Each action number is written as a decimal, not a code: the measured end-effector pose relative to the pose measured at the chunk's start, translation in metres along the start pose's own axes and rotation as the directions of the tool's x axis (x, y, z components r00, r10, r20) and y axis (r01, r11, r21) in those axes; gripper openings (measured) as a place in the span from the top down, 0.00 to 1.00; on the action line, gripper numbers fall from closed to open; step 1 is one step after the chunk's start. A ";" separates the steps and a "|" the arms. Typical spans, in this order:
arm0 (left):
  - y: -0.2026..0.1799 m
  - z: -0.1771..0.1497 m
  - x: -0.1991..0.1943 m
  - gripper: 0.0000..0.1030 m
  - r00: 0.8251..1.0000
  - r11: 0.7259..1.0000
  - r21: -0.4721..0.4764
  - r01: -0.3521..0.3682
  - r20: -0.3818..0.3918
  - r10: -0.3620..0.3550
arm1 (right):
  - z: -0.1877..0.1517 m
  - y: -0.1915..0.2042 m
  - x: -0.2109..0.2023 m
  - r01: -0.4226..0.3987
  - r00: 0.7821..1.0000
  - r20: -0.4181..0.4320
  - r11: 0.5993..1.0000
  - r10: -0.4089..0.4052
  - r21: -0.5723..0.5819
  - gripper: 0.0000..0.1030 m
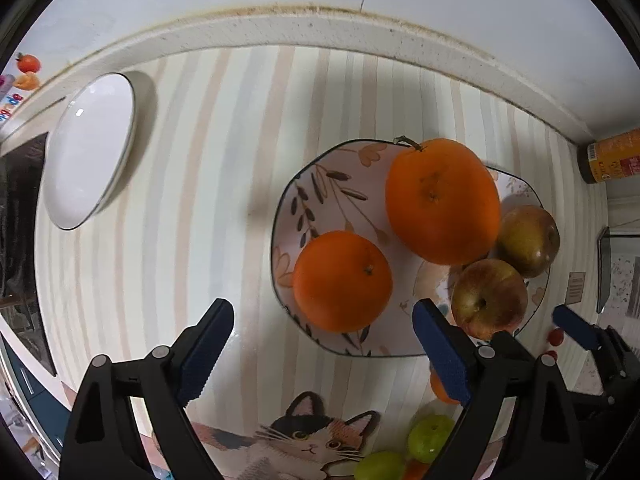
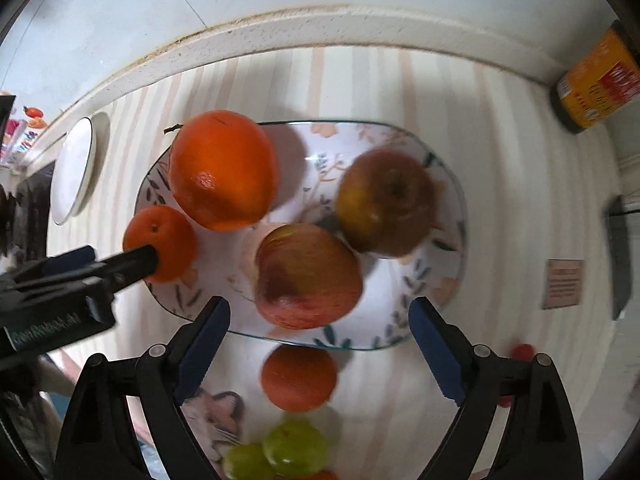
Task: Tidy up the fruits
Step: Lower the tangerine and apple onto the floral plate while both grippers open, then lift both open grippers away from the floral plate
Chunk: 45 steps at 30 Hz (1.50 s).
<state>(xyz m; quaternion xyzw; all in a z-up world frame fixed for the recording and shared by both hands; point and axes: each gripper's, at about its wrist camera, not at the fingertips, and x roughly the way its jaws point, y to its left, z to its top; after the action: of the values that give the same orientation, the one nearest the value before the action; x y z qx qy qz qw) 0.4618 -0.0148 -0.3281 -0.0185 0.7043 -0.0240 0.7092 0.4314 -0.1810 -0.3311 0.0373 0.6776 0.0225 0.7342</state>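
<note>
A floral plate (image 1: 320, 184) (image 2: 440, 184) holds a large orange (image 1: 442, 200) (image 2: 222, 168), a small orange (image 1: 342, 280) (image 2: 164, 236) and two apples (image 1: 490, 300) (image 1: 528, 240) (image 2: 308, 276) (image 2: 386, 200). My left gripper (image 1: 324, 352) is open, its jaws on either side of the small orange, just in front of it. My right gripper (image 2: 320, 348) is open and empty, above the plate's near edge and the red apple. A loose orange (image 2: 298, 378) and green grapes (image 2: 294, 446) (image 1: 430, 436) lie on the striped mat in front of the plate.
An empty white oval dish (image 1: 90, 148) (image 2: 74, 168) stands at the far left by the counter's back ledge. An orange-labelled can (image 1: 612, 156) (image 2: 592, 84) lies at the far right. Small red fruits (image 1: 556, 336) (image 2: 522, 352) lie right of the plate. The left gripper's fingers (image 2: 132, 264) reach in from the left.
</note>
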 end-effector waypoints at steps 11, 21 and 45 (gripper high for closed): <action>-0.008 -0.050 -0.060 0.11 0.984 0.997 0.028 -0.073 0.165 0.068 | -0.034 -0.003 -0.046 0.057 0.992 0.113 0.998 -0.058 0.010 0.09; -0.017 -0.100 -0.108 0.11 0.959 0.997 0.050 -0.061 0.280 0.045 | -0.083 -0.010 -0.102 0.056 0.972 0.228 0.998 -0.064 0.043 0.09; -0.021 -0.182 -0.180 0.11 0.889 0.997 0.051 -0.063 0.457 0.033 | -0.175 -0.008 -0.199 0.011 0.906 0.421 0.999 -0.031 0.051 0.09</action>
<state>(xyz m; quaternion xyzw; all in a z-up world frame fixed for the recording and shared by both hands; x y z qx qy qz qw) 0.2780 -0.0238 -0.1480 0.0166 0.5177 -0.0241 0.8550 0.2405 -0.2014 -0.1481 0.0514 0.5037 -0.0100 0.8623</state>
